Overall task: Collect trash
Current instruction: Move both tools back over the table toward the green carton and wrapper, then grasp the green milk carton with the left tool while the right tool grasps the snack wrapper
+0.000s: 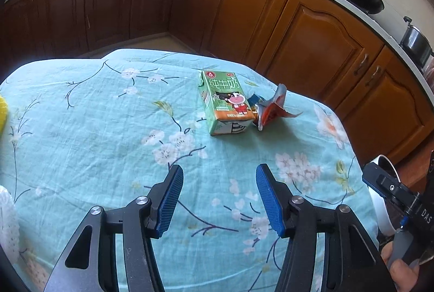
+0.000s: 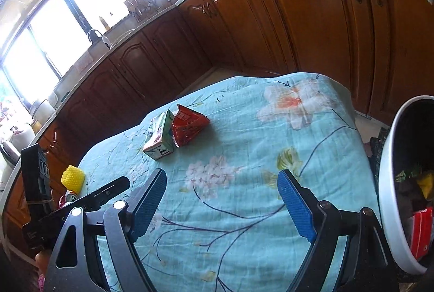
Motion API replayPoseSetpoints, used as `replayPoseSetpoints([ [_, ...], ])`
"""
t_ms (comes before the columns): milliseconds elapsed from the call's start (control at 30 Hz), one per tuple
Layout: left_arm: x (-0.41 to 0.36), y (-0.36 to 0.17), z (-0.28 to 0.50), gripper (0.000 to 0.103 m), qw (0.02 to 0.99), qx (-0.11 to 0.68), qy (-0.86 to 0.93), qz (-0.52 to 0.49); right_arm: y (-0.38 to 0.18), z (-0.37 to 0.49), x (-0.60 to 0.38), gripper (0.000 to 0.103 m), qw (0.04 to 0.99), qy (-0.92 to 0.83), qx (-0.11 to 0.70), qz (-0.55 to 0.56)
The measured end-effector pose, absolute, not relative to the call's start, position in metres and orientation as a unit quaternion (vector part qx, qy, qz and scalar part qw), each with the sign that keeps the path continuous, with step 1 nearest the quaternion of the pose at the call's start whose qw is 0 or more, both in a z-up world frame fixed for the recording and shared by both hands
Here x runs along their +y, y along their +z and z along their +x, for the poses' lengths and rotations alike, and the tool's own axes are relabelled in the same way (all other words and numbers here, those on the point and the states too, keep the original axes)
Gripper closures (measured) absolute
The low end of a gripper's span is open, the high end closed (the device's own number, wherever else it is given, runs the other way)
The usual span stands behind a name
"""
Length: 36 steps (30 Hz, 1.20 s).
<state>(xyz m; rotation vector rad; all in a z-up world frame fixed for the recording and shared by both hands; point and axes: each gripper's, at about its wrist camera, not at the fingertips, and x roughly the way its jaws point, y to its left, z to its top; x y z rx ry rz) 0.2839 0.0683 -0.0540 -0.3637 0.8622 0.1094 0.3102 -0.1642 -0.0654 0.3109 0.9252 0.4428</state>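
Observation:
A green milk carton (image 1: 226, 102) lies on the blue floral tablecloth (image 1: 108, 129), with a crumpled red snack wrapper (image 1: 271, 109) touching its right side. Both also show in the right wrist view, carton (image 2: 160, 138) and wrapper (image 2: 188, 128). My left gripper (image 1: 219, 178) is open and empty, short of the carton. My right gripper (image 2: 221, 183) is open and empty over the cloth, nearer than the trash. A white trash bin (image 2: 388, 183) with trash inside stands at the table's right edge.
A yellow foam net (image 2: 72, 177) and a can (image 2: 71, 198) lie at the table's left. A white foam net (image 1: 8, 224) is at the left edge. Wooden kitchen cabinets (image 1: 312, 42) surround the table. The bin rim shows in the left wrist view (image 1: 386, 164).

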Motion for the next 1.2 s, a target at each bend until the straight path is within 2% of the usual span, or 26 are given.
replayPoseSetpoints([
  [133, 0.075, -0.057, 0.301, 0.047, 0.891, 0.415, 0.057, -0.176, -0.071, 0.333, -0.151, 0.019, 0.851, 0.220, 0.449, 0.160],
  [233, 0.078, -0.058, 0.313, 0.046, 0.891, 0.415, 0.060, -0.174, -0.075, 0.349, -0.141, 0.024, 0.848, 0.224, 0.452, 0.164],
  [400, 0.080, -0.059, 0.330, 0.046, 0.891, 0.414, 0.061, -0.176, -0.089, 0.378, -0.129, 0.046, 0.832, 0.226, 0.470, 0.189],
  [533, 0.080, -0.062, 0.344, 0.045, 0.891, 0.415, 0.062, -0.173, -0.103, 0.395, -0.119, 0.057, 0.815, 0.232, 0.489, 0.207],
  [633, 0.079, -0.065, 0.352, 0.045, 0.891, 0.418, 0.062, -0.169, -0.112, 0.402, -0.114, 0.077, 0.803, 0.243, 0.500, 0.216],
  [667, 0.079, -0.066, 0.354, 0.045, 0.890, 0.419, 0.062, -0.169, -0.114, 0.403, -0.112, 0.092, 0.800, 0.246, 0.503, 0.214],
  [700, 0.079, -0.068, 0.356, 0.045, 0.889, 0.421, 0.062, -0.169, -0.114, 0.402, -0.112, 0.100, 0.802, 0.247, 0.502, 0.210],
  [1200, 0.061, -0.092, 0.391, 0.042, 0.886, 0.437, 0.079, -0.130, -0.097, 0.366, -0.160, 0.102, 0.842, 0.212, 0.467, 0.166],
])
